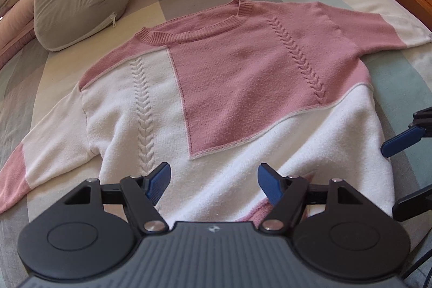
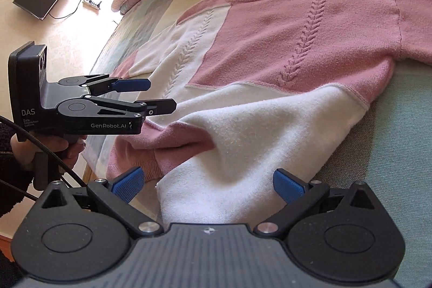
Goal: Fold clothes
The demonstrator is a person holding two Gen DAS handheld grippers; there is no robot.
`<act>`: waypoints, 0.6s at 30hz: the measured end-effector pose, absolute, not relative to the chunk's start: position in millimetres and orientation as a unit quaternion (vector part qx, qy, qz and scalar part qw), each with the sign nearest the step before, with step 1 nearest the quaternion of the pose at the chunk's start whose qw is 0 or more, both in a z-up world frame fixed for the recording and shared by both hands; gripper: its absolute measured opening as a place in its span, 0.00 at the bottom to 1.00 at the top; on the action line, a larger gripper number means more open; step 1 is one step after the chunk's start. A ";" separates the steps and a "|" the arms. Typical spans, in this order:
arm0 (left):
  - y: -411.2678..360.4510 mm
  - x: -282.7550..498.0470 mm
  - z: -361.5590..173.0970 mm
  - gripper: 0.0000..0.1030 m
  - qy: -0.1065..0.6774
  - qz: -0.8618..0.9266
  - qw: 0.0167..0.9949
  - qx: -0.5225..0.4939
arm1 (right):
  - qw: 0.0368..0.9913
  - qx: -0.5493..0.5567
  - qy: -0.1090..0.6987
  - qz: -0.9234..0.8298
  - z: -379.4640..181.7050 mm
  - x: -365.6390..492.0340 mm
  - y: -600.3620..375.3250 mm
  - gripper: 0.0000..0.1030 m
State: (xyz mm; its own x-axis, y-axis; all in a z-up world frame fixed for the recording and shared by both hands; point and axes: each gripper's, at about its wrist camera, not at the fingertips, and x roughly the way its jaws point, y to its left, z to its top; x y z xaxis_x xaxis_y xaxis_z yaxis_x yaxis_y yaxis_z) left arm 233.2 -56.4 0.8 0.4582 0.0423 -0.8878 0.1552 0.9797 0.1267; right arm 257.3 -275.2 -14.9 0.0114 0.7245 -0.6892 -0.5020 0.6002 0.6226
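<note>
The soft, limp pink-and-white knitted sweater [image 1: 229, 88], spread on the patchwork bed [image 1: 399, 88], is being approached at its rumpled hem by 2 gaping, empty grippers, left [image 1: 213, 184] and right [image 2: 209, 184].

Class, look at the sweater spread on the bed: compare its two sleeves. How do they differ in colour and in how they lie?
One sleeve is mostly white with a pink end; the other sleeve is mostly pink with a white end. The first slopes down toward the near edge of the bed, while the second stretches sideways, farther up the bed. Both belong to one pink-and-white sweater and lie flat, not yet folded in.
</note>
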 end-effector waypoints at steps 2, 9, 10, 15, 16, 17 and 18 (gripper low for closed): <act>-45.3 234.9 -11.8 0.70 0.527 -0.054 0.843 0.091 | 0.708 0.096 0.546 0.439 -22.0 256.0 -265.6 1.00; -5.2 231.2 -46.0 0.76 0.544 -0.121 0.829 0.045 | 0.727 0.051 0.531 0.433 -47.6 241.6 -250.8 1.00; 1.1 229.1 -46.9 0.77 0.541 -0.129 0.831 0.031 | 0.729 0.039 0.526 0.436 -47.2 238.5 -250.8 1.00; 17.8 226.4 -49.1 0.78 0.531 -0.175 0.829 0.010 | 0.732 -0.012 0.513 0.447 -46.3 231.8 -245.3 1.00; 19.6 227.7 -49.8 0.82 0.531 -0.181 0.828 0.004 | 0.731 -0.019 0.513 0.450 -46.6 232.5 -243.5 1.00; 19.1 229.6 -50.3 0.84 0.531 -0.185 0.827 0.001 | 0.729 -0.026 0.513 0.453 -46.4 233.7 -241.9 1.00; 18.3 231.1 -50.7 0.85 0.532 -0.188 0.826 -0.001 | 0.725 -0.031 0.515 0.456 -46.2 235.1 -240.7 1.00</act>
